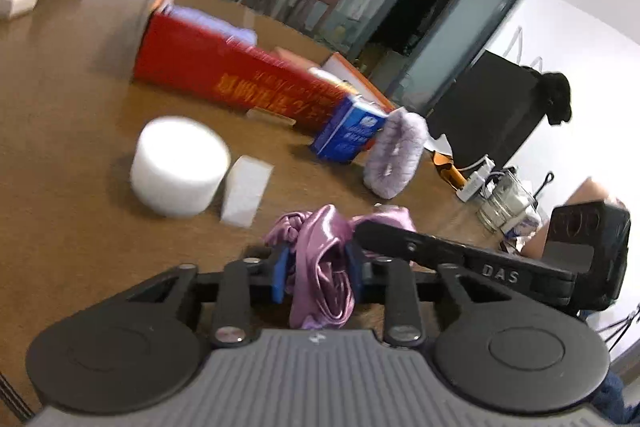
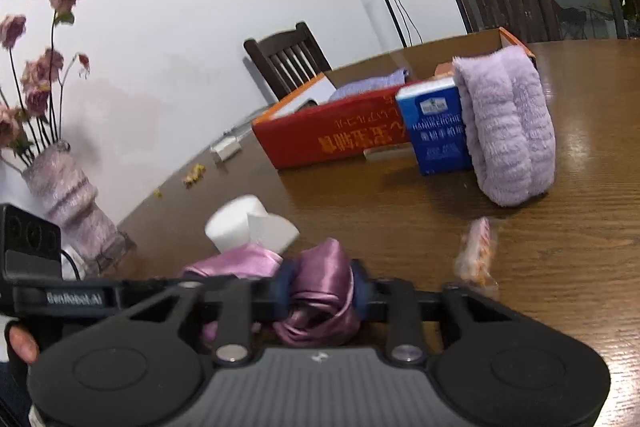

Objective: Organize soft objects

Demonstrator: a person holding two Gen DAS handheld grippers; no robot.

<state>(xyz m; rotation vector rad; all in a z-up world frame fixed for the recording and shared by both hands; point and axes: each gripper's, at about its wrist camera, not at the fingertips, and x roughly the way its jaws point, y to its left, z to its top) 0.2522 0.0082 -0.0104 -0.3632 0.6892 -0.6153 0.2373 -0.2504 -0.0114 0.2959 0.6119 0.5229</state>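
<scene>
both wrist views look low and close across the brown wooden table (image 1: 72, 131), sharing the long red cardboard box (image 2: 332, 139).

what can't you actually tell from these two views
- Satin cloth: left wrist view, its lower part is hidden behind the gripper body.
- Red box contents: right wrist view, the front wall hides all but a lilac fabric edge.
- Small wrapped item: right wrist view, motion blur; unidentifiable.
- Glass jar: left wrist view, too small and blurred to read its contents.
</scene>
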